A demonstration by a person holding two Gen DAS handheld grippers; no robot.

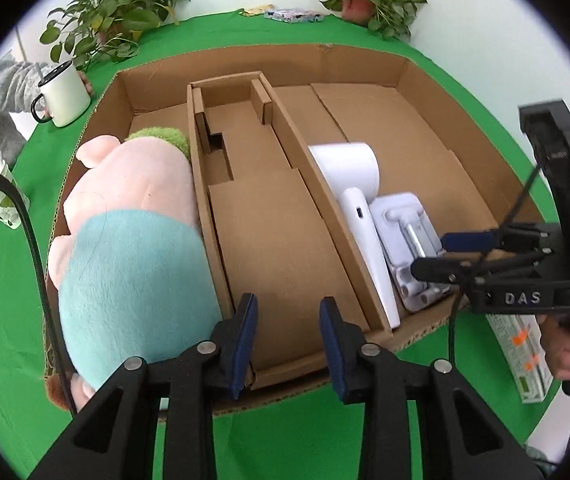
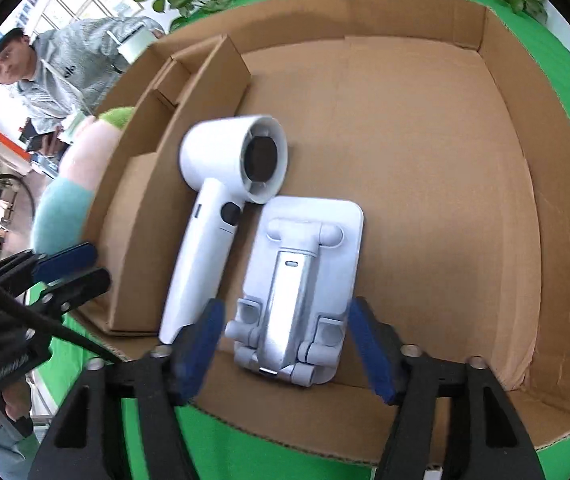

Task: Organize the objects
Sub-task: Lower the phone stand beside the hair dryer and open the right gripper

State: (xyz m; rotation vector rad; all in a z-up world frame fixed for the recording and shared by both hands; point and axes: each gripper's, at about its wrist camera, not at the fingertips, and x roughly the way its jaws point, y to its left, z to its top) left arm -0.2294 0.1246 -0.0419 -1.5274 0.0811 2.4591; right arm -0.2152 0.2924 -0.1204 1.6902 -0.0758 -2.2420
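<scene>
left wrist view looks down into a big shallow cardboard box (image 1: 437,92) sitting on a green tablecloth (image 1: 285,436). box is split by a long cardboard insert (image 1: 269,216) running down the middle. left compartment has a plush toy (image 1: 125,240) crammed in, pink body, teal lower part, bit of fuzzy green at the far end. right compartment holds a white handheld fan (image 1: 359,184) lying flat right against the insert wall, and a white folding phone stand (image 1: 409,248) just beside it, touching or nearly so.

left gripper (image 1: 288,340) hangs over the near edge of the insert with its blue-padded jaws parted, nothing between them.

right wrist view shows the fan (image 2: 225,216) better: round head with a dark centre, long smooth handle with a dark round button. the stand (image 2: 305,280) is folded flat, silvery arm down the middle, chunky hinge knuckles at the near end. right gripper (image 2: 289,344) has its jaws spread wide on either side of the stand's near end, pads don't look like they're touching it, so not gripping anything.

off the box: a white enamel mug (image 1: 65,94) by the far left corner, two potted plants (image 1: 113,16) at the back, a flat carton (image 1: 525,356) on the cloth at right.
</scene>
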